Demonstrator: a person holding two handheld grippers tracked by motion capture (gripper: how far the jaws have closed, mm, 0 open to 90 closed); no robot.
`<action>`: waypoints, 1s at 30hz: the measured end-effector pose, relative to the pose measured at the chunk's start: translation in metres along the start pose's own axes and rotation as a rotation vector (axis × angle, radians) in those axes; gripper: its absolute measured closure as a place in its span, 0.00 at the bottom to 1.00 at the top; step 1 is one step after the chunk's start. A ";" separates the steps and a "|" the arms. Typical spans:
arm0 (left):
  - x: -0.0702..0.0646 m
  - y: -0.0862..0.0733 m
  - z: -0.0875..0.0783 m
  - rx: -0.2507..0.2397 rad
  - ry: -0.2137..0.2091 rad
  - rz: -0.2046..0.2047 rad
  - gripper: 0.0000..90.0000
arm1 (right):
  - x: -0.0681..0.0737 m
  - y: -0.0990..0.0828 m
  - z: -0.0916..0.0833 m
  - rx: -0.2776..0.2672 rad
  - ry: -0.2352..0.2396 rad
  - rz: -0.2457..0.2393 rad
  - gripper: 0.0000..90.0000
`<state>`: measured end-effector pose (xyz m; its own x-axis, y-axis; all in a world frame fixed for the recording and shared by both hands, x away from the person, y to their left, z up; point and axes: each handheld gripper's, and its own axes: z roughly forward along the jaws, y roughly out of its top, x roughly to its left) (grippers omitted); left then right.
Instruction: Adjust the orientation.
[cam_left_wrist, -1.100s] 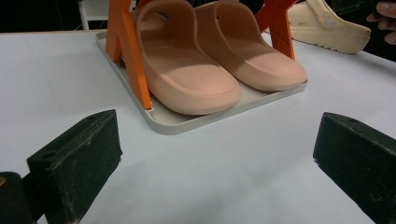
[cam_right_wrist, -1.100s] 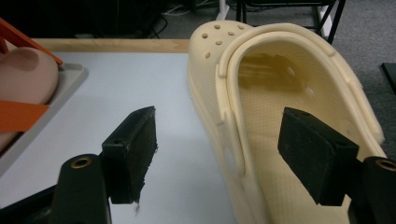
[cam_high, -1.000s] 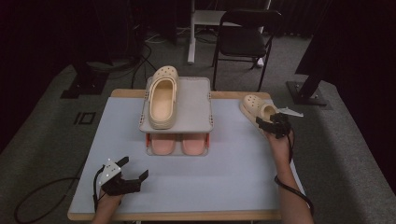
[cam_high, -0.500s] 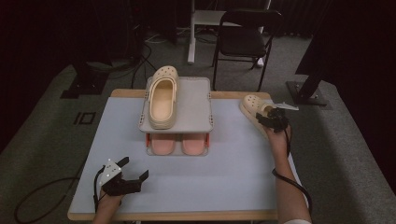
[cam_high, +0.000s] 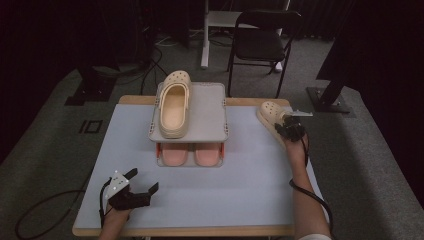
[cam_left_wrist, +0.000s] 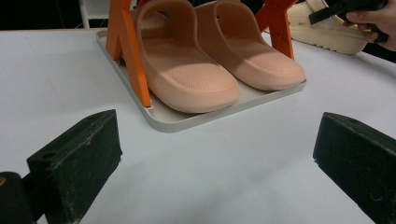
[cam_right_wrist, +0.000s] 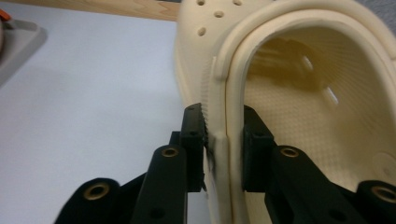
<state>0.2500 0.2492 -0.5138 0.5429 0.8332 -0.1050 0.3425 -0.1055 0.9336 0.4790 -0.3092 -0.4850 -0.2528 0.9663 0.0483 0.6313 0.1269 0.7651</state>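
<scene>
A cream clog (cam_high: 267, 114) lies at the table's right edge. My right gripper (cam_high: 289, 129) sits at its near side. In the right gripper view the jaws have just been closing, and my right gripper (cam_right_wrist: 223, 140) is shut on the side wall of the clog (cam_right_wrist: 299, 93), one pad outside and one inside. A matching cream clog (cam_high: 174, 102) rests on the top of a grey rack (cam_high: 210, 110). My left gripper (cam_high: 144, 180) rests open near the front left corner. In its own view my left gripper (cam_left_wrist: 215, 163) has only bare table between its jaws.
Two pink slippers (cam_high: 192, 154) sit on the rack's lower tray (cam_left_wrist: 168, 122) between orange legs (cam_left_wrist: 128, 51). A black chair (cam_high: 262, 42) and a stand base (cam_high: 327, 100) are on the floor beyond the table. Cables lie on the floor at left.
The right gripper's jaws have closed onto the clog's side wall after edging slightly toward it. The left gripper has stayed where it was.
</scene>
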 end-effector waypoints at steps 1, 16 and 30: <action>0.000 0.000 0.000 0.000 0.000 0.000 0.01 | 0.001 0.001 0.000 -0.001 0.006 -0.005 0.85; 0.001 0.001 -0.002 -0.006 0.008 0.007 0.01 | 0.027 0.005 -0.030 -0.043 0.048 -0.078 0.86; 0.001 0.002 -0.002 -0.010 0.011 0.010 0.01 | 0.056 -0.028 -0.068 -0.051 0.060 -0.142 0.86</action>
<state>0.2495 0.2508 -0.5109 0.5375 0.8383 -0.0919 0.3291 -0.1081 0.9381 0.3975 -0.2737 -0.4604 -0.3814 0.9240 -0.0257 0.5480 0.2484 0.7988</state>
